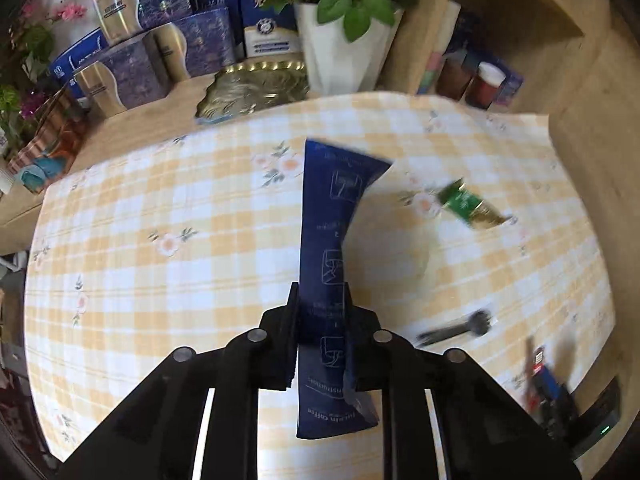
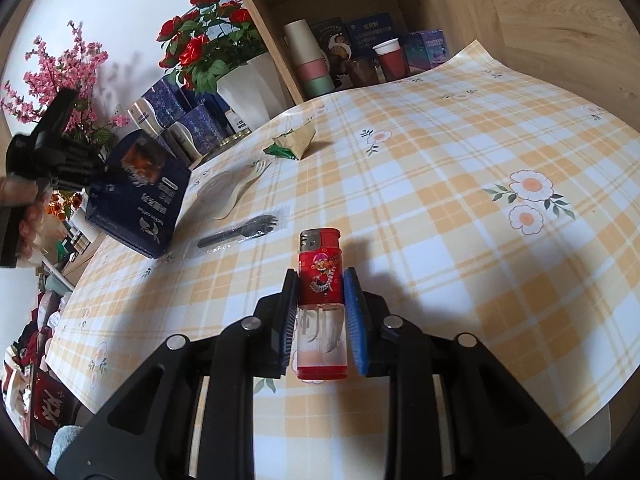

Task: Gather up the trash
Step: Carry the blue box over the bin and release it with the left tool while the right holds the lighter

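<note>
My left gripper is clamped shut on a dark blue coffee box, flattened where the jaws pinch it. The left wrist view shows only the box's narrow edge, printed with line-drawn instruction panels and the words "instructions" and "coffee". The right wrist view shows that same box from outside, raised off the tablecloth at its left edge, with a printed food photo and a bird emblem on its broad face; the writing there is too small to read. A hand grips the left gripper's handle in that view.

My right gripper is closed partway on a red lighter with a cartoon figure on its label; both pads press its sides.

On the tablecloth, the right view shows a black fork in clear wrap near the lighter and a pale fork beyond it, which the left view does not resolve. A green wrapper lies toward the far edge.
</note>
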`<state>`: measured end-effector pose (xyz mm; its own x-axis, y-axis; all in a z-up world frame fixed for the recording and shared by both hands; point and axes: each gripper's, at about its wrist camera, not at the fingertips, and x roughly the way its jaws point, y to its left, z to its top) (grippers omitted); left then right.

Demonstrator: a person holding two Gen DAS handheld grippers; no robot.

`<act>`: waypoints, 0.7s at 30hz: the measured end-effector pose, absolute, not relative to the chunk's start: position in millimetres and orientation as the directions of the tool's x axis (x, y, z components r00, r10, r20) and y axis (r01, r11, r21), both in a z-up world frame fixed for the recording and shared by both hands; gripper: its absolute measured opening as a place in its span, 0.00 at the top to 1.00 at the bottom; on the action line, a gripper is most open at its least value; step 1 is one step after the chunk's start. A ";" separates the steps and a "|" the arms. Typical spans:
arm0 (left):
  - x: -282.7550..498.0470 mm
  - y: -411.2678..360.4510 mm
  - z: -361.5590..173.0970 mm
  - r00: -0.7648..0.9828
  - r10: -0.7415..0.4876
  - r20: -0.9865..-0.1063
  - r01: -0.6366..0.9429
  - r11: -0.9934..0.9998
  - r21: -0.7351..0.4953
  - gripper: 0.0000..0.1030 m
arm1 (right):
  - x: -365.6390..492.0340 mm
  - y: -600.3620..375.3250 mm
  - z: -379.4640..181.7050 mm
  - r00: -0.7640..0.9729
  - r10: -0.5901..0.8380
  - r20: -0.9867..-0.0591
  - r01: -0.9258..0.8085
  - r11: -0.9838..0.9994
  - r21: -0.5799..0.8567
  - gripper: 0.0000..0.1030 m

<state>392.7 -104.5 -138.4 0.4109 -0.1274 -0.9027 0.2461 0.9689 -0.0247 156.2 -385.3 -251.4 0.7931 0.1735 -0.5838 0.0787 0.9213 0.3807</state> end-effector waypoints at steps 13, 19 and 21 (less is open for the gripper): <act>371.7 -107.2 -149.8 0.442 -0.200 -0.874 0.341 0.939 -0.043 0.85 | 163.3 -379.5 -255.0 0.782 0.169 -0.600 0.069 0.933 0.352 0.74; 318.0 -103.2 -127.7 0.439 -0.300 -0.847 0.457 0.886 -0.077 0.85 | 151.4 -364.8 -244.1 0.786 0.165 -0.596 0.033 0.951 0.307 0.74; 291.3 -97.2 -118.1 0.422 -0.345 -0.838 0.495 0.862 -0.106 0.85 | 146.9 -358.7 -237.9 0.788 0.171 -0.591 0.018 0.954 0.300 0.74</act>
<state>291.3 -97.2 -118.1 0.4224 -0.3453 -0.8381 0.4953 0.8623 -0.1056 146.9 -358.7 -237.9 0.7881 0.1707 -0.5915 0.0185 0.9538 0.2998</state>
